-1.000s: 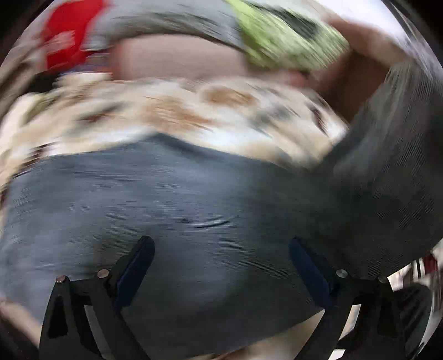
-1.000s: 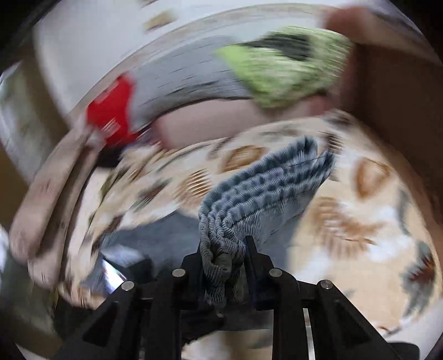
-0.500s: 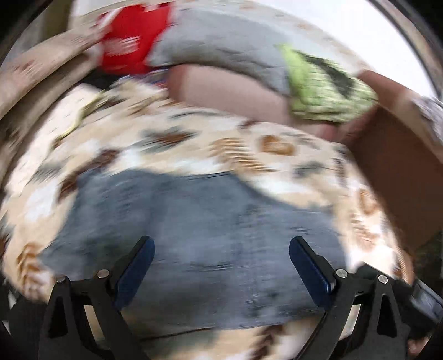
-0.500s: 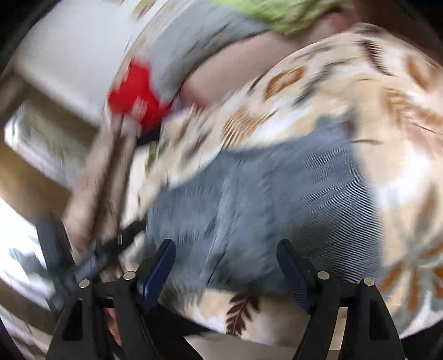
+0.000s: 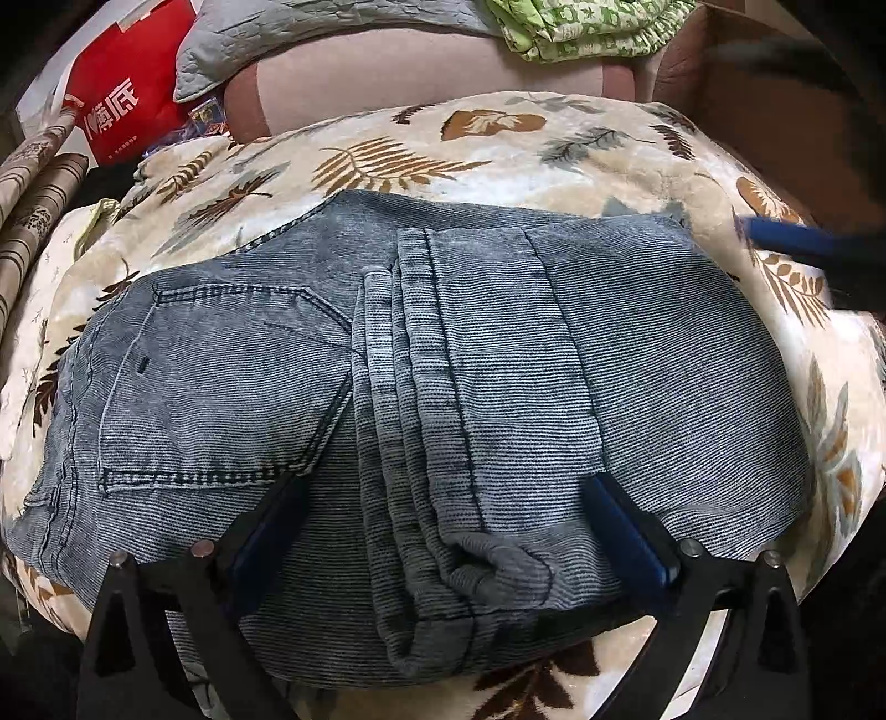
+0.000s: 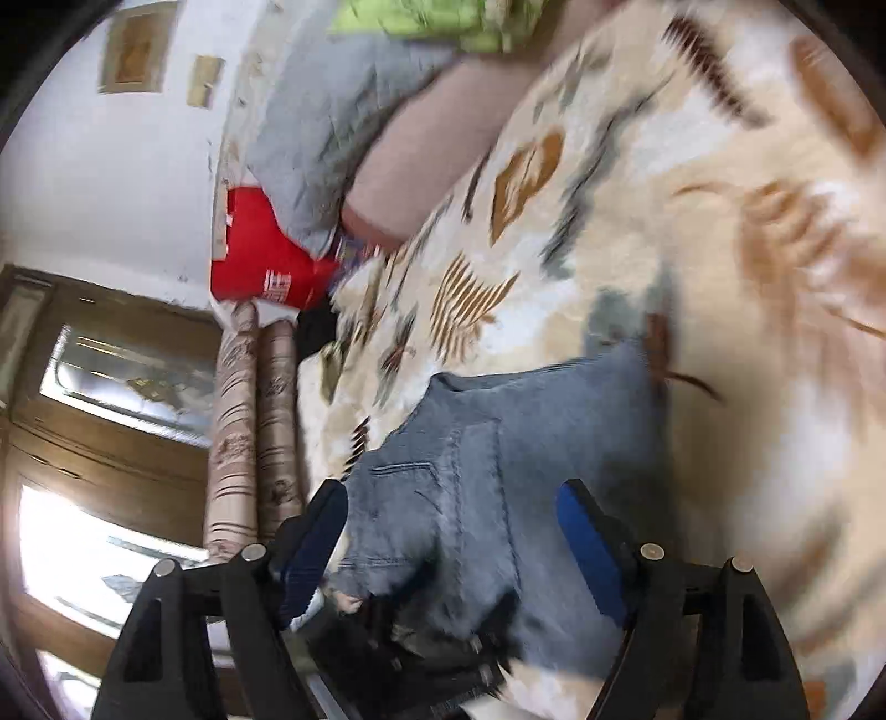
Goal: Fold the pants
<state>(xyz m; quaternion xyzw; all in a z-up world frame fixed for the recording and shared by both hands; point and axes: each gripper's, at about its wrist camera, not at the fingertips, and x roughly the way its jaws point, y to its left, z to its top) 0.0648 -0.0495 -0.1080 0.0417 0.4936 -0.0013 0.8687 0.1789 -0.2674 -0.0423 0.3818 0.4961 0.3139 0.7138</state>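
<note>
The blue-grey corduroy pants lie folded in a flat block on the leaf-print blanket; the leg hems lie across the middle and a back pocket shows at left. My left gripper is open and empty, just above the near edge of the pants. My right gripper is open and empty, tilted above the pants; the right wrist view is blurred. One blue finger of the right gripper shows at the right edge of the left wrist view.
A red bag, a grey quilted pillow and green cloth lie at the back over a pink cushion. Patterned rolls and a wooden cabinet stand at the left.
My right gripper has let go of the pants and opened, then pulled back and tilted. The pants now lie folded flat. My left gripper stayed open and has settled over them.
</note>
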